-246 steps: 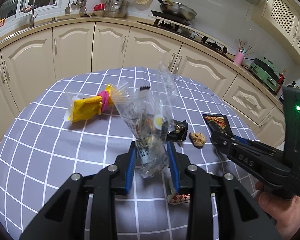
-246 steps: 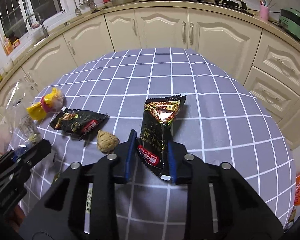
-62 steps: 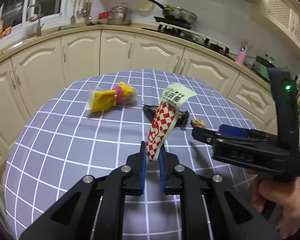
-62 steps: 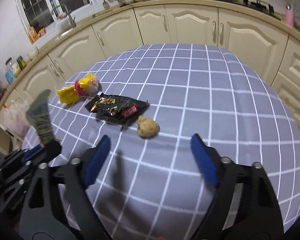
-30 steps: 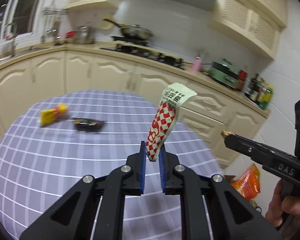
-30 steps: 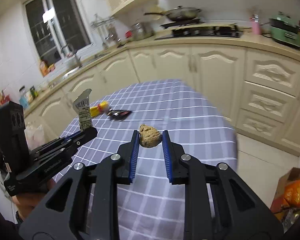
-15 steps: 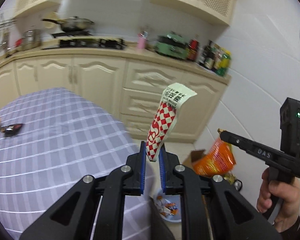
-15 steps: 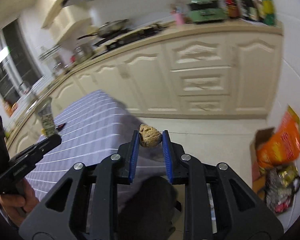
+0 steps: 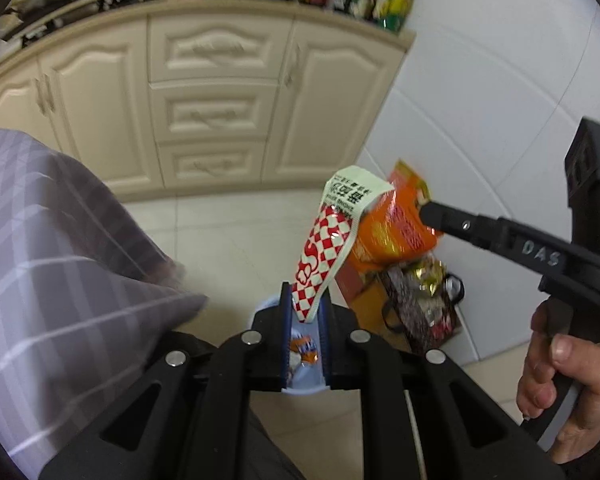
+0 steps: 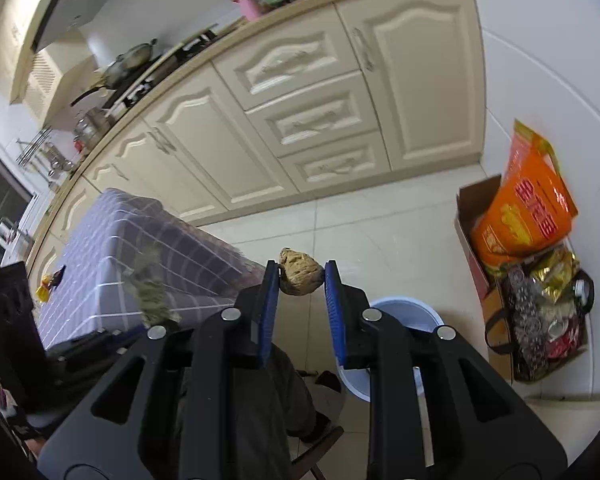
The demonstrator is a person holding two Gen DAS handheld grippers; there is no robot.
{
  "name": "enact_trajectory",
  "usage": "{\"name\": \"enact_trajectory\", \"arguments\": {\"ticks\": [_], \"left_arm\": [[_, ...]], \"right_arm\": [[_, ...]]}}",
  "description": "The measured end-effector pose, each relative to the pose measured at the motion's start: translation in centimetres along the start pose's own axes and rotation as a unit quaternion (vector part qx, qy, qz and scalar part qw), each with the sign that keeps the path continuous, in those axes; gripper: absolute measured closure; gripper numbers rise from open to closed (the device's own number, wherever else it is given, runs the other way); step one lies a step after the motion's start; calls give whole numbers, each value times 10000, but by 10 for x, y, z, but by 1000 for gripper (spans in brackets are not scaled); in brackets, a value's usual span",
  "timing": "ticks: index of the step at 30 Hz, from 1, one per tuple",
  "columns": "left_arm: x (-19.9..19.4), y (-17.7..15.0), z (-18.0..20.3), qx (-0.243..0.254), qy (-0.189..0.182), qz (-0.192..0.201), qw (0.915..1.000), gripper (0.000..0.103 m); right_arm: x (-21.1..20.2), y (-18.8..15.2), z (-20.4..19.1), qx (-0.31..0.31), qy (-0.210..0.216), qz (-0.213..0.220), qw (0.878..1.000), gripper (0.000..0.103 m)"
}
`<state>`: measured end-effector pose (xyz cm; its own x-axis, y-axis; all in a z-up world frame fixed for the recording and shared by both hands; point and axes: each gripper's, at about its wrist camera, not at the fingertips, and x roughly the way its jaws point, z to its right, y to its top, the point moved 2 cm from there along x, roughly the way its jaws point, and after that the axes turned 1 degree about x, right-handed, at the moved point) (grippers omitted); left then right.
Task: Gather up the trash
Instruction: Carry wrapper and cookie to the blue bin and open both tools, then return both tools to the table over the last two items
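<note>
Both hands have swung off the bench (image 9: 52, 264) and now aim down at the floor. A second ago the views looked across the checked cloth; now the cloth edge lies to the left of the fingers and pale floor tiles fill the space ahead.

Left gripper (image 9: 305, 312): fingers clenched on the red-and-white checked wrapper (image 9: 324, 256), gripped at its lower end, the printed white end standing up and past the fingertips. It sits in the fingers just as it did a second ago. Directly under these fingers, seen through the gap between them, is the pale blue bin (image 9: 304, 384) with scraps already in it.

Right gripper (image 10: 302, 276): fingers clamped on the brown crumpled lump (image 10: 301, 271), held at the very tips, grip unchanged. The same bin (image 10: 416, 312) shows just below and to the right of these fingers, so not yet squarely beneath them.

Beyond the fingers, near the wall: a cardboard box (image 10: 470, 208) with an orange bag (image 10: 524, 216) and a dark patterned bag (image 10: 540, 320) beside it.

Judgement: carry phase nearly done. The left load looks placed for release; the right probably needs a small shift over the bin first. On the bench far left of the right fingers, small yellow and dark items (image 10: 50, 278) remain, so another trip is likely.
</note>
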<state>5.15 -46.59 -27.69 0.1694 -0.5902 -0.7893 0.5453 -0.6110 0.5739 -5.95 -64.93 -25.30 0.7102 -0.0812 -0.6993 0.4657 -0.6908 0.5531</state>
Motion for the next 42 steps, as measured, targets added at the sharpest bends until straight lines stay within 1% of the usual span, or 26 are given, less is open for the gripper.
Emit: {"name": "enact_trajectory", "arguments": {"ticks": [3, 7, 9, 10, 11, 12, 13, 14, 15, 16, 17, 19, 20, 21, 25, 31, 35, 39, 42], "left_arm": [[33, -6, 3, -8, -35, -364, 9993, 91], [77, -11, 6, -75, -168, -834, 9964, 91], [96, -13, 7, -109, -311, -1032, 9941, 90], [108, -15, 6, -161, -476, -1176, 9918, 89], [118, -17, 5, -168, -511, -1306, 9900, 83], [126, -18, 2, -162, -419, -1408, 9890, 68], [128, -19, 0, -172, -349, -1418, 9891, 55], [128, -18, -3, -206, -245, -1381, 9899, 26], [125, -19, -5, -227, -145, -1312, 9910, 17], [120, -17, -8, -228, -30, -1173, 9928, 17], [115, -17, -11, -215, 21, -1110, 9936, 17], [107, -15, -15, -197, 155, -1042, 9942, 15], [103, -14, -15, -188, 202, -992, 9947, 15], [98, -12, -16, -181, 244, -928, 9952, 14], [72, -5, -15, -156, 355, -647, 9972, 13], [40, 5, -6, -88, 407, -291, 9987, 12], [19, 9, -5, -106, 324, -108, 9994, 12], [-3, 13, -7, -92, 368, 103, 9992, 12], [-28, 17, -16, -134, 403, 307, 9986, 12]], "right_arm": [[11, -3, 14, 173, -51, -107, 9998, 80], [29, -7, 33, 427, -96, -263, 9987, 80], [36, -8, 40, 515, -123, -332, 9980, 79], [41, -10, 44, 569, -132, -383, 9976, 78], [46, -12, 49, 643, -136, -424, 9969, 78], [49, -13, 53, 718, -126, -458, 9963, 78], [54, -16, 59, 825, -118, -531, 9951, 78], [56, -18, 63, 909, -139, -573, 9941, 66], [57, -20, 69, 1011, -190, -567, 9931, 38], [56, -22, 71, 1054, -190, -530, 9928, 32], [56, -24, 74, 1100, -168, -519, 9924, 31], [55, -25, 77, 1205, -157, -516, 9912, 22], [55, -25, 78, 1245, -187, -500, 9908, 11], [55, -26, 78, 1267, -220, -475, 9906, 6], [54, -25, 75, 1252, -280, -474, 9906, 6], [50, -22, 64, 1159, -279, -467, 9918, 6], [44, -18, 49, 1017, -228, -431, 9936, 6], [33, -8, 26, 858, -74, -282, 9959, 6], [25, 1, 6, 686, 44, -166, 9975, 6]]}}
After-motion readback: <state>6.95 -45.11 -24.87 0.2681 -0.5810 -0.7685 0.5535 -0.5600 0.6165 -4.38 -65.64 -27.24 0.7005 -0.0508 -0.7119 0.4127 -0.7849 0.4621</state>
